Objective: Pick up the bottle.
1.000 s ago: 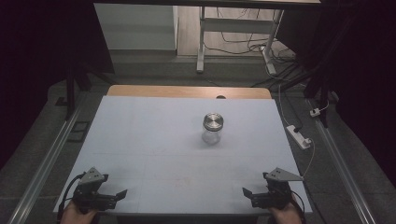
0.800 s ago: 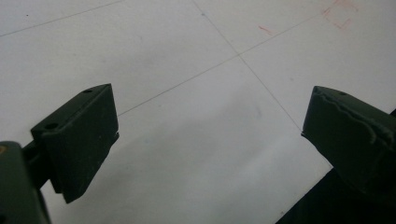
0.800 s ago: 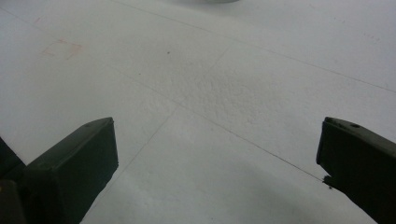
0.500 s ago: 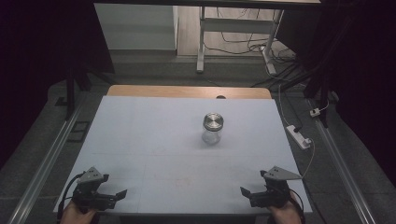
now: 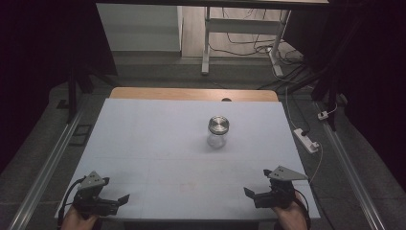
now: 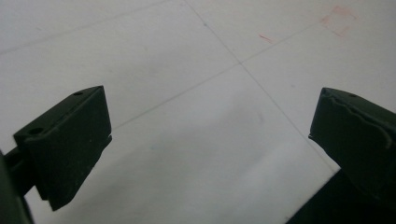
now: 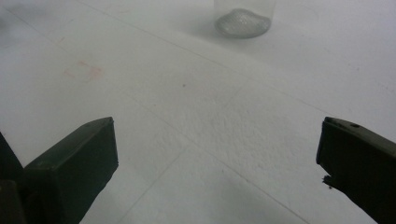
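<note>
A clear glass jar [image 5: 218, 132] with a metal lid stands upright on the white table [image 5: 158, 143], right of centre. Its base [image 7: 243, 21] appears at the top of the right gripper view. My left gripper [image 5: 122, 199] rests at the table's near left corner, held by a hand, jaws wide apart with nothing between them. My right gripper [image 5: 250, 193] sits at the near right corner, also open and empty, pointing left toward the table's middle. Both are far from the jar.
A white power strip [image 5: 306, 140] with a cable lies on the floor off the table's right edge. A wooden strip [image 5: 191, 94] borders the far edge. Metal rails [image 5: 43, 167] run along both sides. A desk frame [image 5: 206, 43] stands beyond.
Both grippers have shifted very slightly near the front edge. The jar has not moved.
</note>
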A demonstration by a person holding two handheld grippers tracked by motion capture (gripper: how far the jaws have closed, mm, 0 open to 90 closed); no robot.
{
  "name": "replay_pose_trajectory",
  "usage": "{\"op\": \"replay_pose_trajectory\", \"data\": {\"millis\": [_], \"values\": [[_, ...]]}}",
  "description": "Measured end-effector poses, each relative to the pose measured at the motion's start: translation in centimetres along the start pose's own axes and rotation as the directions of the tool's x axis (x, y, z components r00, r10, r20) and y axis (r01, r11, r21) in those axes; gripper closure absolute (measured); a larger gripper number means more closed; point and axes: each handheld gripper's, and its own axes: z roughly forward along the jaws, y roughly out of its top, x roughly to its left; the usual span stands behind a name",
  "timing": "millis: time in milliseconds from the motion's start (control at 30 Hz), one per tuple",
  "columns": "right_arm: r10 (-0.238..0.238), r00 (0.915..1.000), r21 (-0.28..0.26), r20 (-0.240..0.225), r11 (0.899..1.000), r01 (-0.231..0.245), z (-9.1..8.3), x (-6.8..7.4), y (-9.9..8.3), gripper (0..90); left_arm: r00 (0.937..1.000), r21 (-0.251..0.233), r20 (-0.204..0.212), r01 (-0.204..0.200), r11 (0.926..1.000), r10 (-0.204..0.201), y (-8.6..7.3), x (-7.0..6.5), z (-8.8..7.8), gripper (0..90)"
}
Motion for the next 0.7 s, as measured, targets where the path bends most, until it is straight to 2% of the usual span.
{"op": "replay_pose_trajectory", "data": {"millis": [167, 300, 400, 533, 700], "values": [[-0.004, 1.0, -0.002, -0.007, 1.0, 0.004, 0.5, 0.1, 0.5, 0.0, 0.9993, 0.005, -0.036, 0.012, 0.9999, -0.011, -0.1, 0.4, -0.1, 0.0], [0.0, 0.9999, 0.002, -0.014, 1.0, 0.0, 1.1, 0.3, 0.8, 0.0, 0.9994, 0.019, -0.026, 0.023, 0.9996, -0.022, -0.1, 0.5, 0.0, 0.0], [0.003, 0.9998, -0.002, -0.021, 1.0, -0.003, 1.4, 0.3, 1.1, 0.0, 0.9997, 0.044, 0.024, 0.003, 0.999, -0.004, 0.0, 0.7, 0.2, 0.0], [-0.005, 0.9994, -0.005, -0.033, 1.0, 0.005, 1.6, 0.3, 1.5, 0.0, 0.9976, 0.044, 0.064, 0.022, 0.9988, -0.025, -0.1, 1.1, 0.2, 0.0], [-0.015, 0.9995, -0.018, -0.029, 1.0, 0.014, 2.1, 0.3, 2.2, 0.0, 0.9964, 0.043, 0.076, 0.034, 0.9985, -0.037, -0.1, 1.3, 0.2, 0.0]]}}
